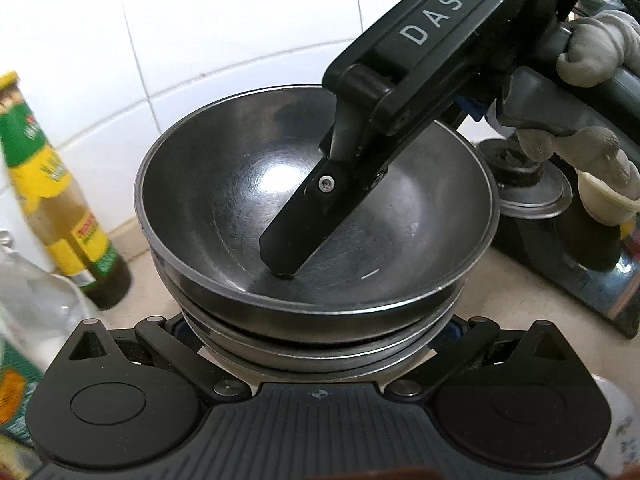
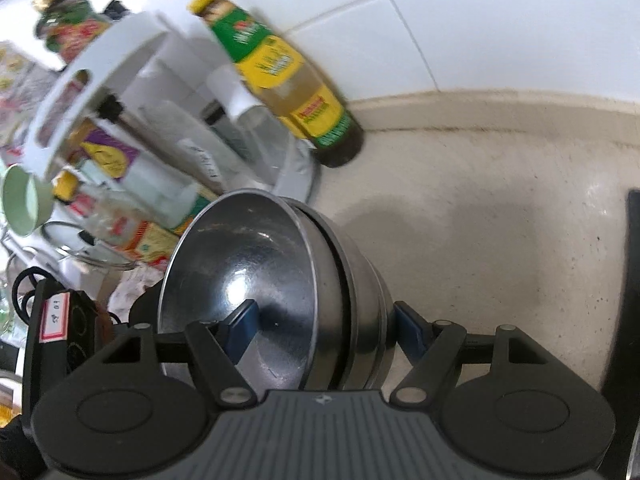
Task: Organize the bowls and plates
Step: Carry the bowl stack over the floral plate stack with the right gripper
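The right gripper (image 2: 320, 328) clamps the stacked steel bowls (image 2: 256, 280); the left gripper (image 1: 316, 332) gapes beside them, right of a bottle (image 1: 52, 184).

A pale speckled countertop (image 2: 480, 216) fills the right of the right wrist frame, meeting white wall tiles (image 2: 500, 20) above; a green-and-yellow labelled bottle (image 2: 288, 80) stands upper centre. Stacked steel bowls (image 1: 304, 216) sit centre of the left wrist frame.

Bright light glares off the steel bowl (image 1: 280, 172); edges bend, left-side bottles (image 2: 276, 72) blur.
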Demonstrator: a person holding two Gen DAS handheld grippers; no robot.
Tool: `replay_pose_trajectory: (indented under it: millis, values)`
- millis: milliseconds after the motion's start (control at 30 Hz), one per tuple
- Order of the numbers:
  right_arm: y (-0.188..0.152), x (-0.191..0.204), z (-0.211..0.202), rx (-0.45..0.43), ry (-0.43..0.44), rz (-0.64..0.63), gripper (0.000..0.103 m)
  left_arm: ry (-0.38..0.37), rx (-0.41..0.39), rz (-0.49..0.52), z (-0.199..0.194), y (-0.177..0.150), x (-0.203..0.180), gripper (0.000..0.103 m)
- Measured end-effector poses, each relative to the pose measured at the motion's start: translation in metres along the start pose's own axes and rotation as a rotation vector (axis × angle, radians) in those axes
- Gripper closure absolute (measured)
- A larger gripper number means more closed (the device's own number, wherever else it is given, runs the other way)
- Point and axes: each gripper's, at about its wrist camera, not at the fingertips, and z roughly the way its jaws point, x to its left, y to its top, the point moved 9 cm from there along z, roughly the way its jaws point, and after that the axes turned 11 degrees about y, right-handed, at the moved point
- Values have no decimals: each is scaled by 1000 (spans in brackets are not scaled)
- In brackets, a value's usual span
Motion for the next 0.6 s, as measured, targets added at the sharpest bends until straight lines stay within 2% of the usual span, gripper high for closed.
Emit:
replay_pose_trajectory:
  millis: [367, 600]
  values:
    - [-27, 42, -19, 12, 43, -57, 33, 80, 28, -30, -51, 0, -45, 0]
    - [-48, 60, -30, 40, 53, -96, 33, 128, 47, -64, -83, -14, -61, 0]
